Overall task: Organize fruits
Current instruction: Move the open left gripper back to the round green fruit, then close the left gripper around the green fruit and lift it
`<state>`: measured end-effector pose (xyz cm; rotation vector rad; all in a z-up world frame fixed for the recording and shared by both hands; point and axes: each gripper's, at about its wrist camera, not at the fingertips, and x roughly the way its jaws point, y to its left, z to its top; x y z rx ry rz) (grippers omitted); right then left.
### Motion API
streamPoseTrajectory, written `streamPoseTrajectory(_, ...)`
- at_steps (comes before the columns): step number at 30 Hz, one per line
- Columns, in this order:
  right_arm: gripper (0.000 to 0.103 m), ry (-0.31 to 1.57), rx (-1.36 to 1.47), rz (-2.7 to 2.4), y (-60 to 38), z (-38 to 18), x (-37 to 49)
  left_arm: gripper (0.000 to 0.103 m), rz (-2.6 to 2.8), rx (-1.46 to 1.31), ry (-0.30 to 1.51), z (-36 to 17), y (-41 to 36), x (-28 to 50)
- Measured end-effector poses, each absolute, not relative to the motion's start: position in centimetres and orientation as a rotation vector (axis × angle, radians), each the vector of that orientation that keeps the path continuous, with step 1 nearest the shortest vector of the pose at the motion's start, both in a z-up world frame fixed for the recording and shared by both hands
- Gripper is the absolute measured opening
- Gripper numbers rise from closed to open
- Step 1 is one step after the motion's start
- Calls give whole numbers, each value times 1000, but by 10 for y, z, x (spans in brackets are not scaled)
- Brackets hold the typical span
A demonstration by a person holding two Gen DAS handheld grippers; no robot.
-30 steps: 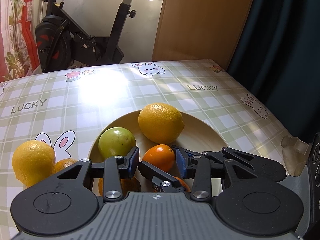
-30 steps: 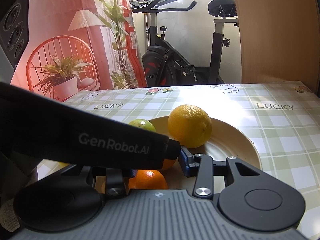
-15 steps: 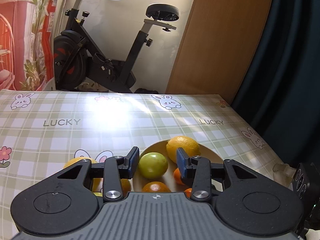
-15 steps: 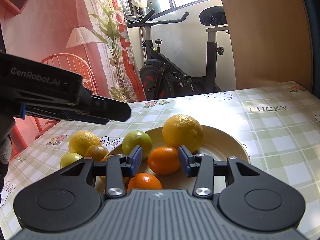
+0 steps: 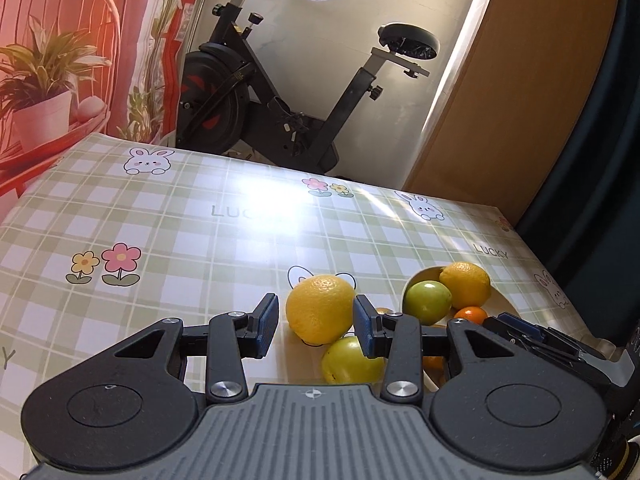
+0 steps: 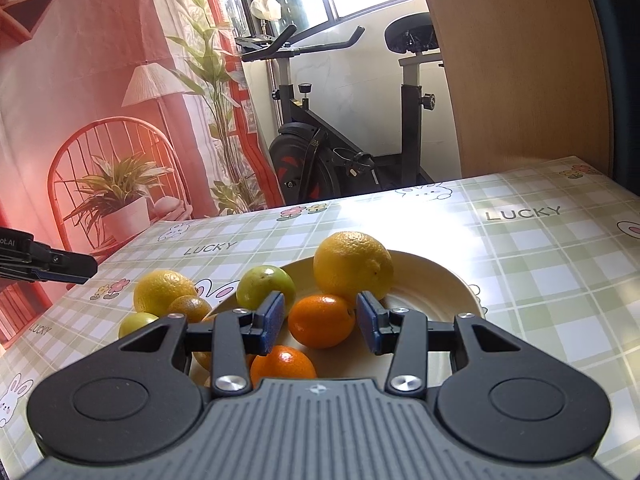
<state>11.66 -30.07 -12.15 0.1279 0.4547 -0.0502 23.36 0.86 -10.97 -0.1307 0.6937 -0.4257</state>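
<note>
Fruit scattered over a counter point(image 6: 540, 264) in green-checked oilcloth printed with rabbits and "LUCKY". On a round cream plate point(image 6: 436, 292): big yellow citrus point(image 6: 352, 266) at 12 o'clock, green round fruit point(image 6: 266, 288) at 10 o'clock, small orange mandarin point(image 6: 322, 321) at centre, second mandarin point(image 6: 283, 368) at 7 o'clock near the rim. Off the plate, at its 9 o'clock: another large yellow citrus point(image 5: 320, 308), a small dull-orange fruit point(image 6: 189, 308) touching it, a yellow-green fruit point(image 5: 352, 360) just beside.

Right gripper point(image 6: 321, 326) over the plate's near side, jaws apart, blue pads clear of the centre mandarin seen between them. Left gripper point(image 5: 316, 326) over the counter by the loose fruit, jaws apart, nothing clamped; yellow citrus framed between them, contact with the right pad impossible to tell.

Black exercise bike point(image 6: 348, 136) beyond the counter's far edge.
</note>
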Motion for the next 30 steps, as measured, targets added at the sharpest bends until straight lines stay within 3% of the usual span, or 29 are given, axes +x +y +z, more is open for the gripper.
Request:
streamPoseTrajectory(10,45,467,49,38,-248,-110,111,43,-484,-146,706,-121,14,241)
streamPoseTrajectory(21,46,562,-54,165,-170,-134,145,43,-498,-178,722,-129,24,251)
streamPoseTrajectory(30,46,617,-57,131,-164,-145,161,43,-565,-158,768,-145,4,260)
